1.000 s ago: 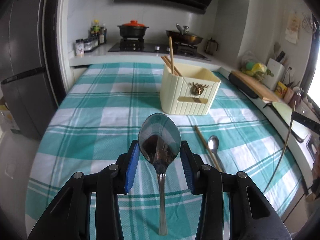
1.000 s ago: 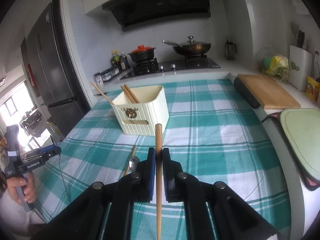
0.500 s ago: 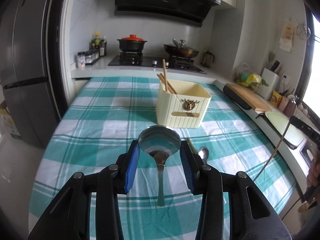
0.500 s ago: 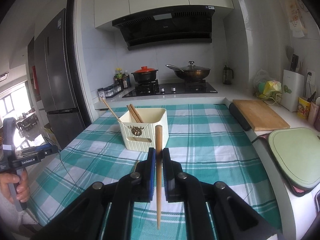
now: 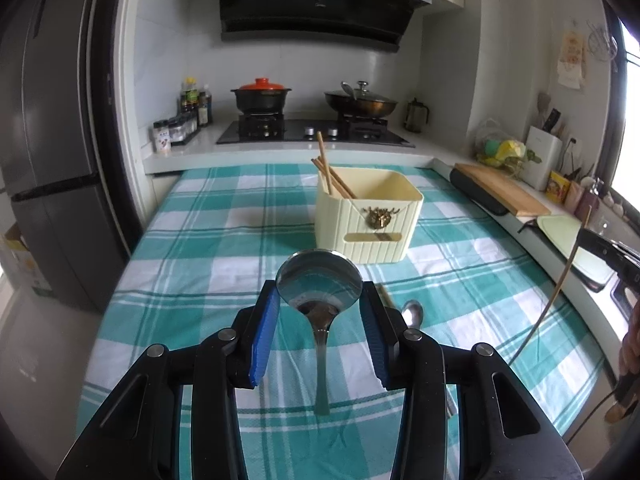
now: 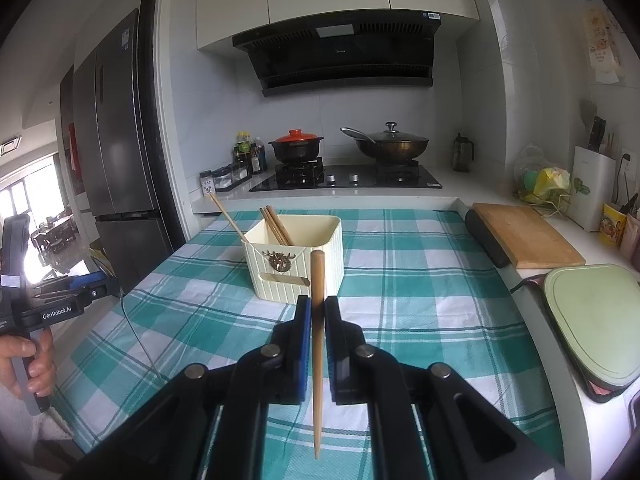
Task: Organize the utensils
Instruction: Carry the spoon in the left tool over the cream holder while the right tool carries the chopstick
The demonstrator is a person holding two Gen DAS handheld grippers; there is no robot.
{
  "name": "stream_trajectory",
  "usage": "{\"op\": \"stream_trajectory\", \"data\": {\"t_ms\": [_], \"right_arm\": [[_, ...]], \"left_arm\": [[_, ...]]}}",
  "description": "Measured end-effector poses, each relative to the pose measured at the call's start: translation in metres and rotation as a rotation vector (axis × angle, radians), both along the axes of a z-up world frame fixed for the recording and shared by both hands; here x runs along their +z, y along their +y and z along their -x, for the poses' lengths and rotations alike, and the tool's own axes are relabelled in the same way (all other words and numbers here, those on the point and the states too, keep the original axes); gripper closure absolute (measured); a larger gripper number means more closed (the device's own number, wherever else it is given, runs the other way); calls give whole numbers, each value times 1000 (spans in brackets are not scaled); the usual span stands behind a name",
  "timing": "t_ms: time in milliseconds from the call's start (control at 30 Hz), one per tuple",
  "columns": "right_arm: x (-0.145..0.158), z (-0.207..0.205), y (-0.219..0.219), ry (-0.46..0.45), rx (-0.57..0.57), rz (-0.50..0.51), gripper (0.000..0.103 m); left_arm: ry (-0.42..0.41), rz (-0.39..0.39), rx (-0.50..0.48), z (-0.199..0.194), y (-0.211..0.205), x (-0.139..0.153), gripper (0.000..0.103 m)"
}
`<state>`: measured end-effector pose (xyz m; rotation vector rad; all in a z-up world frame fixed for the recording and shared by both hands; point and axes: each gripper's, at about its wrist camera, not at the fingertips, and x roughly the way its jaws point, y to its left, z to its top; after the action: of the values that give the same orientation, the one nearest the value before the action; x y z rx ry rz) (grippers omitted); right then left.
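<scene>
Both hands carry a utensil, mid-transfer, above the checked bench. Left gripper: jaws part-spread, pinching a large spoon by its bowl, handle hanging down between them. Right gripper: jaws pressed together on a single chopstick, which stands upright, tip above the jaws. The cream holder sits ahead of both sets of jaws, several chopsticks already leaning in its far corner. A small spoon lies on the cloth just right of the left jaws. Next, likely: carry each piece forward over the holder's open top, lower, then release.
</scene>
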<state>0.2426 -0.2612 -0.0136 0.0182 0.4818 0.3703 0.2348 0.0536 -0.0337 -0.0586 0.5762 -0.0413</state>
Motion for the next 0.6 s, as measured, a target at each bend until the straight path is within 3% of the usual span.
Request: {"op": "stream_trajectory", "data": {"t_ms": [300,600], "right_arm": [[-5,-9,-2,20,-5,-4,96],[11,-29,-2,-6,-1,-17,96]], "left_arm": [[5,27,-27,-6,-1,4,62],[-33,101,-79,-18,0,40,62]]}}
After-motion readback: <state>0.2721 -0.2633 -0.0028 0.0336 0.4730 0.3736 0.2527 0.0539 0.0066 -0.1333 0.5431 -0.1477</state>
